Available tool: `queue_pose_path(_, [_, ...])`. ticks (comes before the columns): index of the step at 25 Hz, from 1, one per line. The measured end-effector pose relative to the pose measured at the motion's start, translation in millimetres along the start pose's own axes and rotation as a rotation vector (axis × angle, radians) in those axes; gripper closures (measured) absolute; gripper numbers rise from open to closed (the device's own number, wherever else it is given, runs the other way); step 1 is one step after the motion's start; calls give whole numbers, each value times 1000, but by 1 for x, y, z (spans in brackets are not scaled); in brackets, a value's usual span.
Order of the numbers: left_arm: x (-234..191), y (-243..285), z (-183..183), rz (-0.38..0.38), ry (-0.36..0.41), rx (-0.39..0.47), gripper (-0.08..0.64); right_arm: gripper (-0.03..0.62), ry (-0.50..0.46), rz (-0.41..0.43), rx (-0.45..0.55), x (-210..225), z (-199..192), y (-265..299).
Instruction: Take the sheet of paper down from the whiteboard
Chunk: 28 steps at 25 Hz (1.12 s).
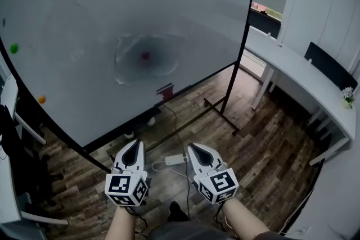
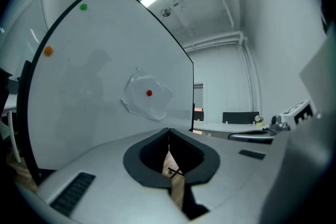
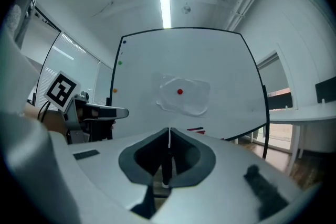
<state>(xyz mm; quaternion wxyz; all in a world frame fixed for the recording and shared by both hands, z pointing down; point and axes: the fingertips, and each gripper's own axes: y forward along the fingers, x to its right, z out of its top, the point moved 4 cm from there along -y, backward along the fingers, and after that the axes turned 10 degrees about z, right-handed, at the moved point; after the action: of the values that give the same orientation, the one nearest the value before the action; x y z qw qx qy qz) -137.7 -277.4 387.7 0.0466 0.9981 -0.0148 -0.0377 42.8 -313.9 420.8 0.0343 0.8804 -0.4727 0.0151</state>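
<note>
Jaws, left: the left gripper (image 2: 168, 129) is holding its two jaws together, tips meeting, with nothing caught between them.
Jaws, right: the right gripper (image 3: 169, 129) is likewise keeping its jaws closed tip to tip on nothing.
Gripper pose: both are pointing toward the whiteboard (image 1: 84, 8), side by side with a gap between them.
Sheet of paper: the sheet of paper (image 1: 147, 58) is hanging on the whiteboard ahead of both pairs of jaws and well apart from their tips. In the left gripper view it is showing above the tips and a little to their left. In the right gripper view it is showing above them and a little to their right.
Red magnet: the red magnet (image 1: 145, 55) is pinning the sheet near its middle.
Sheet surface: it is looking rumpled, its edges uneven against the board.
Other magnets: a green magnet (image 1: 14, 48) and an orange magnet (image 1: 41, 99) are sitting on the board far to the left of the left jaws, well apart from the sheet.
Power strip: a white power strip (image 1: 175, 160) is lying on the wooden floor (image 1: 270, 143), showing between the two grippers in the head view.
Desk: a long white desk (image 1: 298, 73) is running to the right of the right jaws, past the board's dark edge.
</note>
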Motion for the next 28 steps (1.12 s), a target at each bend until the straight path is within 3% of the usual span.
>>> queue_pose_path(12, [-64, 96, 9, -7, 24, 1, 546, 570, -25, -23, -16, 41, 8, 102])
queue_pose_path(23, [-85, 125, 16, 3, -4, -6, 546, 571, -55, 5, -9, 50, 23, 144])
queue_pose_path(28, [-88, 135, 24, 43, 6, -2, 546, 569, -124, 56, -1, 60, 40, 171])
